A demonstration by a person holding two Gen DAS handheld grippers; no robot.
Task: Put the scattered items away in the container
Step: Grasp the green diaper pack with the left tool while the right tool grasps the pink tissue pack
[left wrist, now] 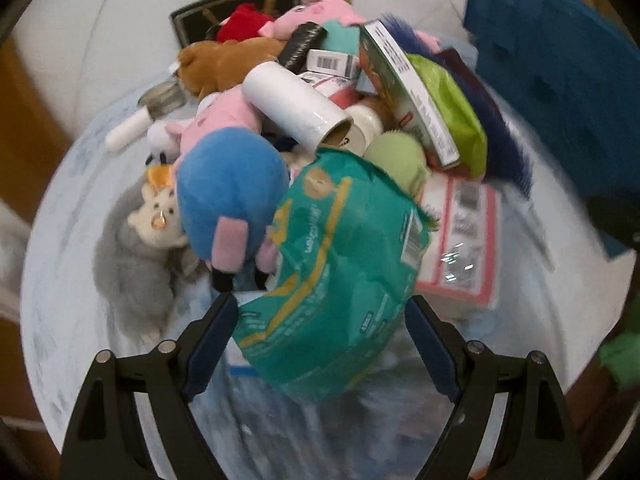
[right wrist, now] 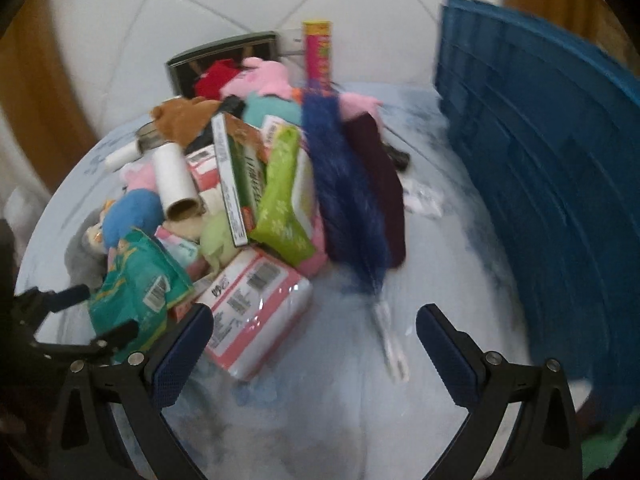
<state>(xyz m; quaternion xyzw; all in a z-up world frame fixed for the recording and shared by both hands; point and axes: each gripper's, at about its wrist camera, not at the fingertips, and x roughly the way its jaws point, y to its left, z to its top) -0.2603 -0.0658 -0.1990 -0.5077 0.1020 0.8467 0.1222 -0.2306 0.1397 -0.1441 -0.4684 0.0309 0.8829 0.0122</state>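
A heap of scattered items lies on a pale blue sheet (right wrist: 440, 240). My left gripper (left wrist: 320, 320) is shut on a teal plastic pack (left wrist: 340, 272) at the near edge of the heap; it also shows in the right wrist view (right wrist: 140, 284). Around it lie a blue plush (left wrist: 228, 196), a grey plush (left wrist: 132, 264), a white roll (left wrist: 296, 108) and a pink-edged pack (right wrist: 256, 308). My right gripper (right wrist: 314, 340) is open and empty, its left finger beside the pink-edged pack. The blue container (right wrist: 552, 200) stands at the right.
Further back in the heap are a green box (right wrist: 236, 176), a lime pouch (right wrist: 280, 196), a dark blue furry thing (right wrist: 344, 200), a maroon cloth (right wrist: 380, 184), a brown plush (right wrist: 184, 120) and a tall tube (right wrist: 318, 52). White tiled floor lies beyond.
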